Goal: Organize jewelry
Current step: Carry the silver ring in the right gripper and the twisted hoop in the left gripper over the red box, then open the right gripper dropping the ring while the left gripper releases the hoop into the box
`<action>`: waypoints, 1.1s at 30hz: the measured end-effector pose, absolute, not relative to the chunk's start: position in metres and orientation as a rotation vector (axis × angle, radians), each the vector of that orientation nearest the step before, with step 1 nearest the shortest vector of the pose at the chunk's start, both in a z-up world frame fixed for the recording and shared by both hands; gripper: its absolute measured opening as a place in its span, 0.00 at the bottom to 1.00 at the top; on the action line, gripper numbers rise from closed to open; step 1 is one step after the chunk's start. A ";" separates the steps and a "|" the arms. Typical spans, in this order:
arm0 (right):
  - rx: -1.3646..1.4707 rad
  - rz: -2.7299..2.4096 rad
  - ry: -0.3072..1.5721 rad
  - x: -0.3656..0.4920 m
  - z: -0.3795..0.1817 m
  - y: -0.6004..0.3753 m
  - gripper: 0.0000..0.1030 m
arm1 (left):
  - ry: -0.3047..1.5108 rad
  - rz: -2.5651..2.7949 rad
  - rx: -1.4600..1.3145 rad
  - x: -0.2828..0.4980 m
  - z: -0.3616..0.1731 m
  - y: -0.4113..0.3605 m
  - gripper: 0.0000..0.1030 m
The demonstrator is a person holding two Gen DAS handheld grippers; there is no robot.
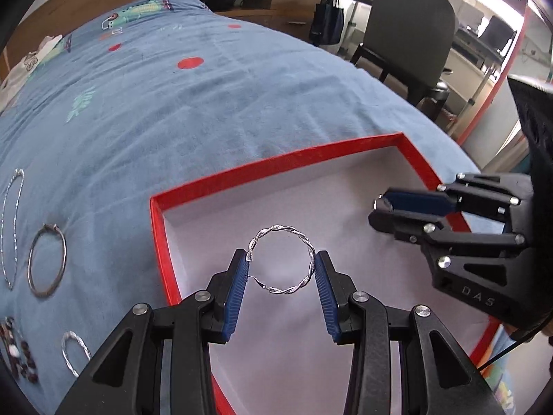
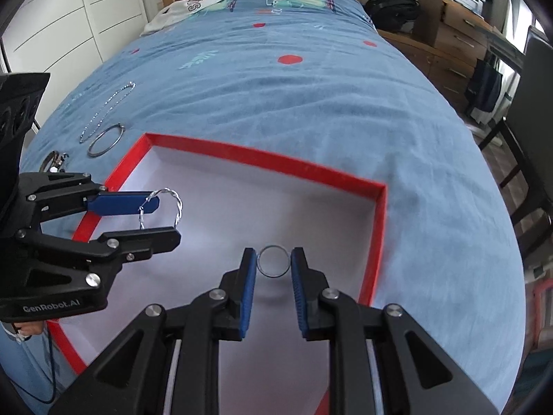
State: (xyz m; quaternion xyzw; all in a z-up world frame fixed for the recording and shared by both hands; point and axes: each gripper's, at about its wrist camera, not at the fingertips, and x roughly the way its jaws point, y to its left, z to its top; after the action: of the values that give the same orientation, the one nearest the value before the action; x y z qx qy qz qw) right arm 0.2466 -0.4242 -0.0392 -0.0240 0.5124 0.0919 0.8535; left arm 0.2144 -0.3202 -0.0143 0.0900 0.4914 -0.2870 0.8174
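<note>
The left tongs [image 1: 280, 269] grip a twisted silver hoop [image 1: 281, 259] by its two sides, the blue pads [image 1: 238, 290] pressed against it. The hoop hangs over the white floor of the red box [image 1: 157, 228], close to the box's left wall as the left wrist view shows it. The right tongs [image 2: 274, 263] clamp a small plain ring [image 2: 273, 261] between their pads, also above the inside of the box, nearer its right wall [image 2: 378, 228]. Neither piece touches the box floor as far as can be seen.

The box lies on a bed covered with a blue blanket [image 1: 207, 110] dotted with red spots. To the left of the box, on the blanket, lie more pieces: just beside the box a second twisted hoop [image 1: 74, 352], farther out a large plain bangle [image 1: 46, 259], beyond it a thin silver chain [image 1: 12, 228], and at the picture's edge a dark beaded bracelet [image 1: 17, 356]. Well beyond the box, at the head of the bed, sits a white garment [image 2: 186, 8]. To the right of the box, off the bed, stands a dark chair [image 1: 408, 31].
</note>
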 end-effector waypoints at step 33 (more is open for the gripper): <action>-0.109 0.361 1.034 0.278 -0.051 -0.411 0.21 | 0.975 -0.443 0.100 0.207 -0.021 -0.303 0.39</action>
State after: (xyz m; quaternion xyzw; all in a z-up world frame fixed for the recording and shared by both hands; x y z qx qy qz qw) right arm 0.2782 -0.4108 -0.0513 -0.0520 0.4914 0.1715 0.8523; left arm 0.2066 -0.3026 -0.0208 0.0478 0.4642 -0.2112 0.8588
